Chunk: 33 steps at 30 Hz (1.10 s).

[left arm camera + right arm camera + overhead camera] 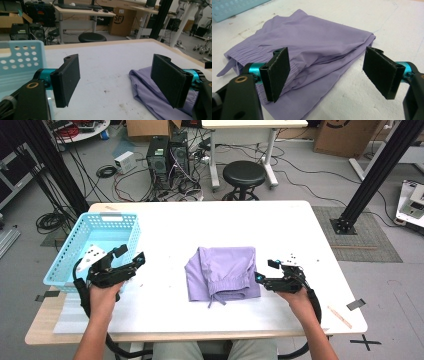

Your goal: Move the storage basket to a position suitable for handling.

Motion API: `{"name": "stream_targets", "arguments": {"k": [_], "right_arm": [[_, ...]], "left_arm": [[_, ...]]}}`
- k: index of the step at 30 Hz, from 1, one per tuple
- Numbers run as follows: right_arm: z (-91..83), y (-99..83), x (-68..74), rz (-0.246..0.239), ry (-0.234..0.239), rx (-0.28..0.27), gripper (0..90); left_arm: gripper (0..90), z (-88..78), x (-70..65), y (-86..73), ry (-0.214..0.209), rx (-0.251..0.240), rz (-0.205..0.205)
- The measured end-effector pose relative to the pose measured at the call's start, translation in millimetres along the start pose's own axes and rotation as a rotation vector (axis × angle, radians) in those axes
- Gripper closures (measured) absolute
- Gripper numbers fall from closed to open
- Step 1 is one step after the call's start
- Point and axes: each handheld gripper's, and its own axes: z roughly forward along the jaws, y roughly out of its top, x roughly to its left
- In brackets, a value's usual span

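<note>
Basket: I see a light blue plastic basket (75, 245) just ahead of and outboard of my left gripper (131, 255); its walls are a perforated lattice, and its floor looks bare, though my gripper body covers the near corner.
Shorts: folded lilac shorts (222, 272) lie flat on the table (300, 235), between my two grippers, nearer the right one.
Fabric: thin, smooth cloth with soft creases; a gathered elastic waistband and a drawstring sit at the edge nearest me.
Left gripper: jaws wide apart, holding nothing; in the left gripper view the shorts (147, 92) lie past its right-hand jaw, and the basket wall (20, 60) stands beyond its left-hand jaw.
Right gripper: my right gripper (265, 271) is also spread wide and empty, just beside the shorts' edge; in the right gripper view the folded layers (312, 47) spread out in front of the jaws.
Pads: flat black rectangular plates on teal stems, matte surface.
Table top: white, slightly grubby with small dark specks.
Hard to tell: whether the right gripper's left-hand jaw touches the cloth; the waistband is partly hidden behind it.
</note>
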Motion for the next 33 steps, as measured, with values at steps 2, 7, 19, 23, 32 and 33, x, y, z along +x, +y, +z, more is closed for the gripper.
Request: {"name": "stream_targets", "arguments": {"k": [2, 7, 19, 23, 32, 33], "right_arm": [[-1.0, -0.5, -0.7, 0.006, 0.003, -0.006, 22.1], [-4.8, -0.9, 0.1, 0.004, 0.006, -0.018, 22.1], [-12.7, -2.6, -0.3, 0.004, -0.002, -0.054, 22.1], [-14.5, -3.7, 0.3, 0.004, -0.010, -0.057, 22.1], [-17.5, -7.1, 0.1, 0.014, -0.027, -0.058, 22.7], [-17.5, -7.4, 0.3, 0.010, -0.028, -0.057, 22.7]], "left_arm": [[23.7, -5.9, 3.8, 1.5, 0.009, -0.014, 0.005], [22.8, -24.3, 18.1, 5.0, 0.042, -0.035, 0.025], [24.1, -70.7, 63.7, 14.2, 0.128, -0.088, 0.049], [24.1, -85.9, 81.6, 17.4, 0.168, -0.086, 0.013], [28.9, -105.7, 122.7, 8.0, 0.266, -0.062, -0.053], [28.9, -106.1, 128.5, 5.1, 0.276, -0.054, -0.066]]}}
